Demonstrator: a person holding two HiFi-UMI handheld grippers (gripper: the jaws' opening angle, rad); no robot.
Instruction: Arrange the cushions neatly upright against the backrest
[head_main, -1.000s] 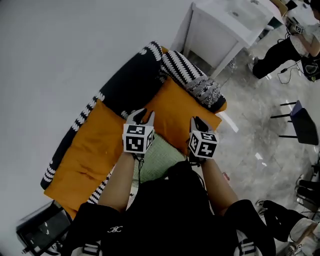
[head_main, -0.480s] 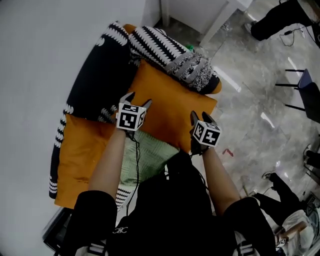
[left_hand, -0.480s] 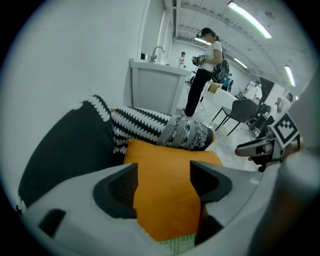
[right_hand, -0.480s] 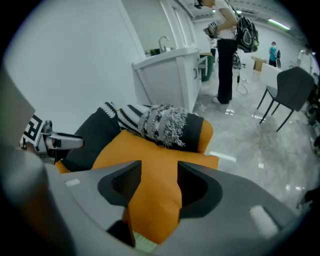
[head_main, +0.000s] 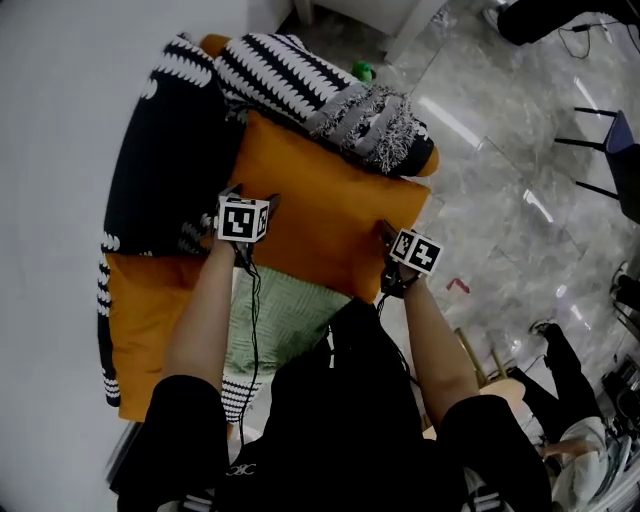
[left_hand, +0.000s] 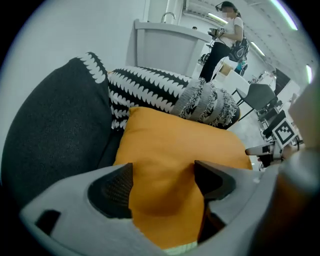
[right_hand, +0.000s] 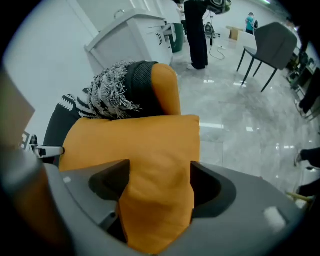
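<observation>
An orange cushion (head_main: 325, 215) lies flat on the sofa, and both grippers are down on its near edge. My left gripper (head_main: 250, 196) stands at its left corner and my right gripper (head_main: 388, 232) at its right corner. Both have just been opening their jaws. Orange fabric bulges up between the wide jaws of the left gripper (left_hand: 162, 182) and of the right gripper (right_hand: 157, 182). A black cushion with white trim (head_main: 165, 160) leans at the back left. Past the orange one lies a black-and-white striped cushion (head_main: 300, 80). A pale green cushion (head_main: 280, 315) sits under my arms.
A second orange cushion (head_main: 150, 310) lies at the left. A white cabinet (left_hand: 165, 47) stands beyond the sofa's end. Glossy grey floor (head_main: 520, 200) spreads to the right with a dark chair (head_main: 610, 150). A person (left_hand: 225, 35) stands far off.
Both grippers have dropped from above the sofa onto the orange cushion's near edge. Their jaws have spread wide, and the cushion's fabric now sits between them.
</observation>
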